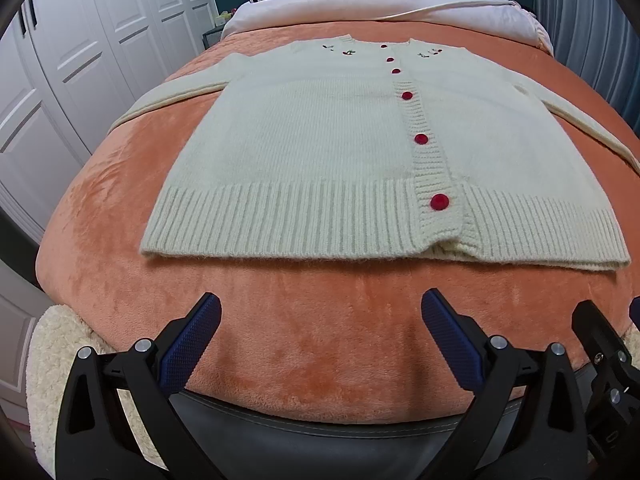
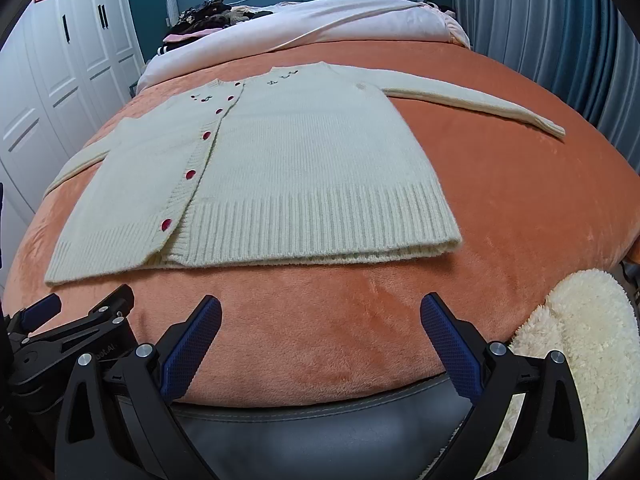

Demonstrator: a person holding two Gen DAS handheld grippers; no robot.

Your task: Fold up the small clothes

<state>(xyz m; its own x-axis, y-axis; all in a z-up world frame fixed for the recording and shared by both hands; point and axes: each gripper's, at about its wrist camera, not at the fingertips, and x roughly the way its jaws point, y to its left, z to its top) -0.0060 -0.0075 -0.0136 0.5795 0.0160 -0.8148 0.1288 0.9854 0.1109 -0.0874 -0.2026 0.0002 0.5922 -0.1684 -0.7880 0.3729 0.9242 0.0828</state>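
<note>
A cream knitted cardigan (image 1: 320, 140) (image 2: 288, 160) with red buttons lies flat and buttoned on the orange blanket, both sleeves spread out to the sides. Its ribbed hem faces me. My left gripper (image 1: 320, 312) hovers open near the foot of the bed, short of the hem, with nothing between its blue pads. My right gripper (image 2: 320, 314) is open too, just before the hem's right half. Part of the right gripper shows at the right edge of the left wrist view, and part of the left gripper shows at the left edge of the right wrist view.
The orange blanket (image 1: 300, 340) (image 2: 540, 200) covers a bed with a dark padded footboard (image 1: 320, 440). A white duvet (image 2: 340, 20) and a pile of dark clothes (image 2: 208, 12) lie at the head. White wardrobe doors (image 1: 60, 80) stand left. A fluffy cream throw (image 2: 580, 340) hangs at the bed's corner.
</note>
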